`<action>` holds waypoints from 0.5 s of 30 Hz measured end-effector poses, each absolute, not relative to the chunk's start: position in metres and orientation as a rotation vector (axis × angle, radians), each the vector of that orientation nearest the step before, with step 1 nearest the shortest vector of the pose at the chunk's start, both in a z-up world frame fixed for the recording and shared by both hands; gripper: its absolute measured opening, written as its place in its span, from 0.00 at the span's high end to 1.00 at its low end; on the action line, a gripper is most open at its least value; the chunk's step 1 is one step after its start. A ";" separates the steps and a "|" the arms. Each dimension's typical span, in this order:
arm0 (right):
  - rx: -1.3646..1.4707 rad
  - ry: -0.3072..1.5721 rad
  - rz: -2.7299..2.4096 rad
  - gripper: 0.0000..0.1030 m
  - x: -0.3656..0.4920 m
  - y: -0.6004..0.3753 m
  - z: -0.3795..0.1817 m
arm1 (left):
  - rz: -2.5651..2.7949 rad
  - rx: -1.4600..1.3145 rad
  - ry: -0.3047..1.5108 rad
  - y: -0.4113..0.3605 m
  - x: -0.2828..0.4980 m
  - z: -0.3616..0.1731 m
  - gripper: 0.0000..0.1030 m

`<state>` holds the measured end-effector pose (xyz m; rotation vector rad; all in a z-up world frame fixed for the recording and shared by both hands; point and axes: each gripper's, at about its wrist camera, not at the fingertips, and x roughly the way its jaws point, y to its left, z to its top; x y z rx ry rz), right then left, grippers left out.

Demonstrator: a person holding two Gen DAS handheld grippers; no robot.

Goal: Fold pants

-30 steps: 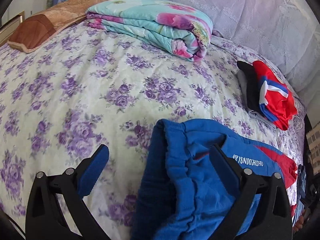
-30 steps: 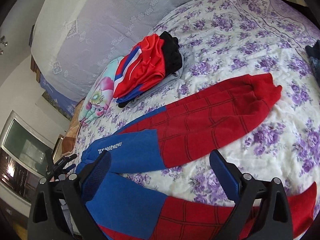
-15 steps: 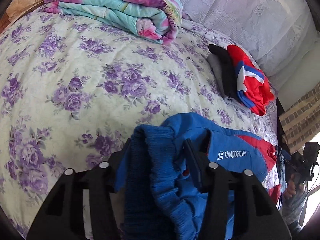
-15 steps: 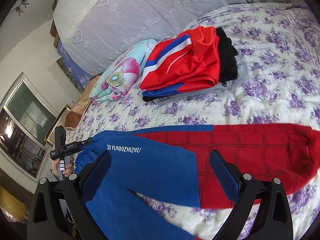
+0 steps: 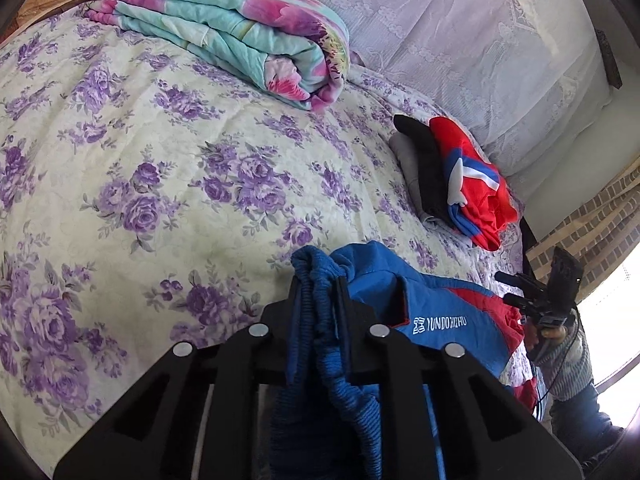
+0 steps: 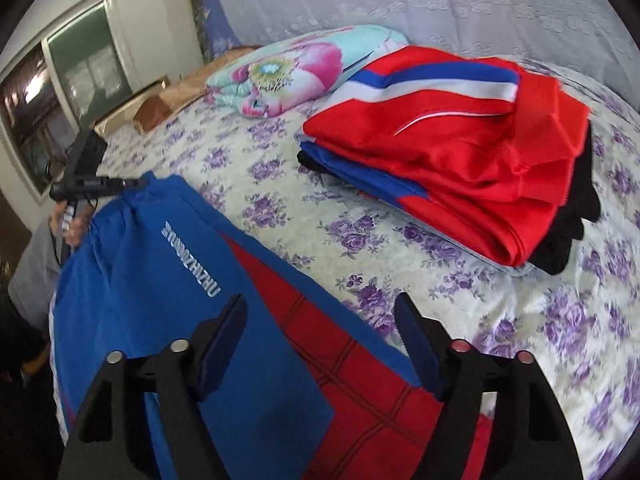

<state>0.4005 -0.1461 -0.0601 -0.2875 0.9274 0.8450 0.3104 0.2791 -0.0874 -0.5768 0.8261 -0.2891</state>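
The blue and red pants (image 5: 432,312) lie on the floral bedspread (image 5: 168,184). My left gripper (image 5: 318,284) is shut on the blue ribbed waistband (image 5: 312,268) and bunches it between the pads. In the right wrist view the pants (image 6: 248,320) spread out with the blue top at the left and the red webbed legs running to the lower right. My right gripper (image 6: 320,332) is open and hovers just above the pants, around where blue meets red. The left gripper also shows in that view (image 6: 86,184), at the waistband.
A stack of folded clothes (image 6: 460,160), red on top, lies just beyond the pants; it also shows in the left wrist view (image 5: 456,184). A rolled floral quilt (image 5: 224,28) lies near the headboard. A window (image 6: 52,92) is at the left.
My left gripper has closed on the waistband and gathered it. My right gripper has moved in over the pants toward the blue part, still open.
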 end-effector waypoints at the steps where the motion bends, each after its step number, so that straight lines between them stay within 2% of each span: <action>1: -0.319 0.954 0.865 0.48 0.404 -0.143 -0.068 | -0.295 -0.579 0.824 0.279 0.311 -0.087 0.86; 2: -0.341 0.975 0.882 0.53 0.407 -0.141 -0.075 | -0.300 -0.580 0.824 0.280 0.311 -0.088 0.86; 7: -0.375 0.986 0.933 0.57 0.413 -0.144 -0.088 | -0.320 -0.580 0.828 0.279 0.315 -0.090 0.86; 8: -0.367 0.988 0.936 0.62 0.413 -0.146 -0.089 | -0.322 -0.577 0.830 0.279 0.317 -0.090 0.86; 9: -0.359 0.986 0.933 0.77 0.411 -0.146 -0.090 | -0.324 -0.573 0.830 0.278 0.318 -0.090 0.86; 11: -0.361 0.950 0.907 0.93 0.404 -0.149 -0.084 | -0.323 -0.564 0.829 0.277 0.318 -0.090 0.86; 15: -0.329 0.862 0.879 0.97 0.380 -0.155 -0.058 | -0.314 -0.537 0.805 0.274 0.316 -0.084 0.87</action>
